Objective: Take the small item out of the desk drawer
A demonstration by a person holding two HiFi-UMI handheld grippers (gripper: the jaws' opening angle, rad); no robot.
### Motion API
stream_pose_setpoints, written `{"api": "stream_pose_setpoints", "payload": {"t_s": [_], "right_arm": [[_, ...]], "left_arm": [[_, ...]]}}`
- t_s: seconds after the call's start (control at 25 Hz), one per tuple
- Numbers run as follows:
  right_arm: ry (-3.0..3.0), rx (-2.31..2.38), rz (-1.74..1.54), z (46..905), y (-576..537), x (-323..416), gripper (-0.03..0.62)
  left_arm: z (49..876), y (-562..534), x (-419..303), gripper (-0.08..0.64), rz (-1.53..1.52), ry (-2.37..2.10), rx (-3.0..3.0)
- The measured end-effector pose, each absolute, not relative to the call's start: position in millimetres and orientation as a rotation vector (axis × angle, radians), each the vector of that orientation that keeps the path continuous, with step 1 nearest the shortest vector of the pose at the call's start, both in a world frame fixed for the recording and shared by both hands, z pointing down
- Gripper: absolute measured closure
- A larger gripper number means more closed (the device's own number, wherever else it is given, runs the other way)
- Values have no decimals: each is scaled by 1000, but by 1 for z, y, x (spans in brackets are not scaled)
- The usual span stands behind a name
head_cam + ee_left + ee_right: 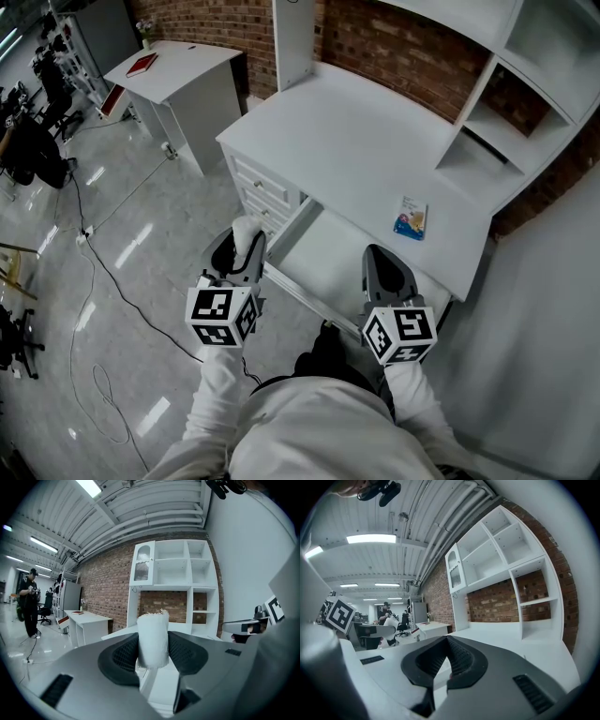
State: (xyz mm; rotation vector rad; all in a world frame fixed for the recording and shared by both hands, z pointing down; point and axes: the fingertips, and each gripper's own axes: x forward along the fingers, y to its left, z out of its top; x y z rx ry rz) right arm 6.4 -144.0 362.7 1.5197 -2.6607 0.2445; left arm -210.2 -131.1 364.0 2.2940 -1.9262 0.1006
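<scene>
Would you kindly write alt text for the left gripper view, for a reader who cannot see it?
The left gripper clamps an upright white roll between its jaws. Behind it stands a white desk with shelves against a brick wall.

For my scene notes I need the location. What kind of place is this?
Probably an open lab or office hall, not a home: strip lights on a bare ceiling, loose cables on the shiny floor, and a second desk by the brick wall.

Drawer [323,262]: open under the tabletop's [356,141] front edge.
Packet [412,217]: on tabletop, near front-right corner.
Roll [153,639]: between left hand-held gripper's [246,239] jaws, before drawer's left corner.
</scene>
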Motion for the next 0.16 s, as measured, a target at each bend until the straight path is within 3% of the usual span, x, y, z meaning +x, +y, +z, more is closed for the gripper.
{"api": "stream_pose_setpoints", "payload": {"t_s": [0.16], "right_arm": [[-2662, 1512, 236, 362, -146, 2, 565]], "left_arm": [[363, -132, -216, 368, 92, -1934, 2289]]}}
